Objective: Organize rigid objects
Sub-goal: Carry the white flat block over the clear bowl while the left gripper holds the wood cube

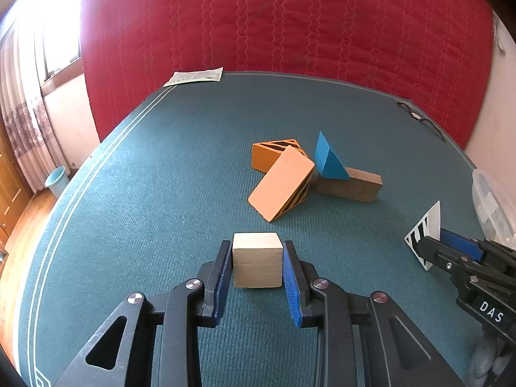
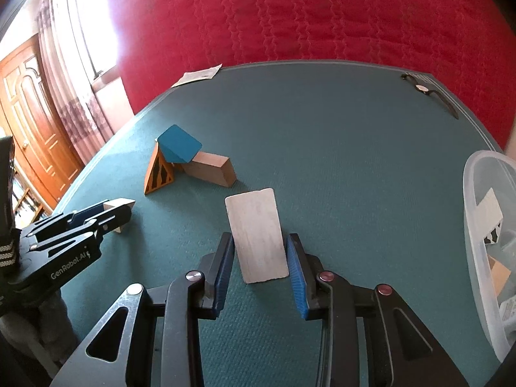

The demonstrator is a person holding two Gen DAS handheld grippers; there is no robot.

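My left gripper (image 1: 258, 245) is shut on a pale wooden cube (image 1: 257, 259), held just above the green table mat (image 1: 145, 209). Seen from the right wrist, that gripper (image 2: 119, 208) is at the left with a sliver of the cube (image 2: 124, 202) showing. My right gripper (image 2: 259, 238) is shut on a white wedge (image 2: 258, 235). Its black-striped end (image 1: 425, 225) shows in the left wrist view, where the right gripper (image 1: 429, 242) enters from the right edge.
A pile sits mid-table: two orange striped wedges (image 1: 280, 183), a blue wedge (image 1: 327, 161) and a brown block (image 1: 351, 187). A clear plastic bin (image 2: 477, 225) with pieces inside stands at the right. A paper slip (image 1: 195, 77) and a black strap (image 2: 429, 92) lie at the far edge.
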